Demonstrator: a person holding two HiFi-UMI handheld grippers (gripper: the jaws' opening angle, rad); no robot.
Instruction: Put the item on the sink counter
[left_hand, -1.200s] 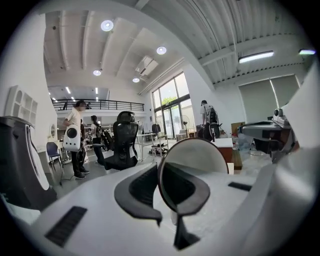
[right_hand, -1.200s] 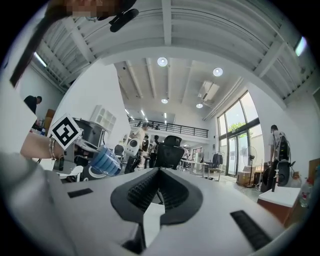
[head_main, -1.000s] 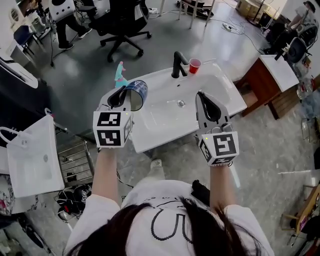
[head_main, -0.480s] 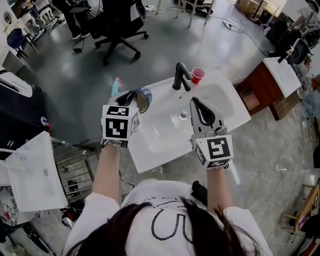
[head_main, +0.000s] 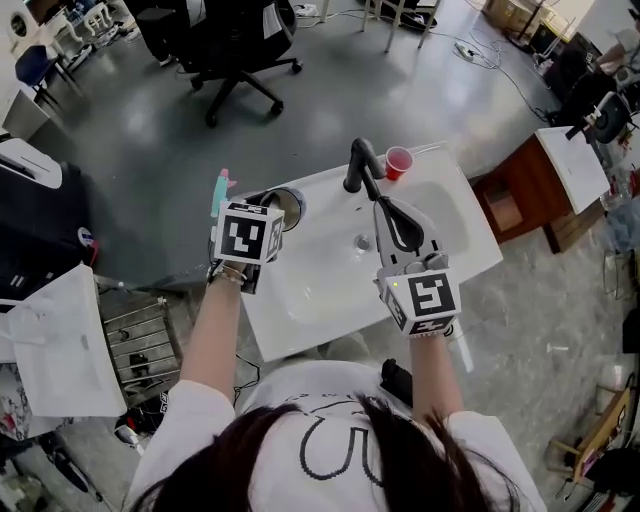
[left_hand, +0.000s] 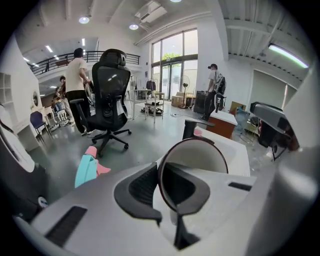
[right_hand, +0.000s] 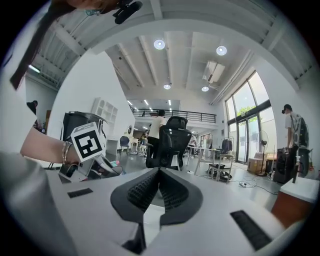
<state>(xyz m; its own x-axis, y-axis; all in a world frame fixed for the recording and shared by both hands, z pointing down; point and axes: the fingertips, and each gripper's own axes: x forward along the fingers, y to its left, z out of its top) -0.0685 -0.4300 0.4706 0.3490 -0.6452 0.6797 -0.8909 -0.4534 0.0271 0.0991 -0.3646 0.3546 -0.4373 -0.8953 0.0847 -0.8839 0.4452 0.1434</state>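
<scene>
Where overhead blurs, left gripper seemingly pinches cup.

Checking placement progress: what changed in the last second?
The left tongs carried the cup forward, toward the counter's left rear corner; the right tongs drifted closer to the faucet. Unchanged: left tongs clamped on the cup's rim, right tongs shut and empty, red cup beside the faucet.

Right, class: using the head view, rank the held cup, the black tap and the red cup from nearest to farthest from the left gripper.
1. held cup: in the left gripper's jaws, sink's left corner.
2. black tap: sink's back edge, middle.
3. red cup: just right of the tap.
</scene>
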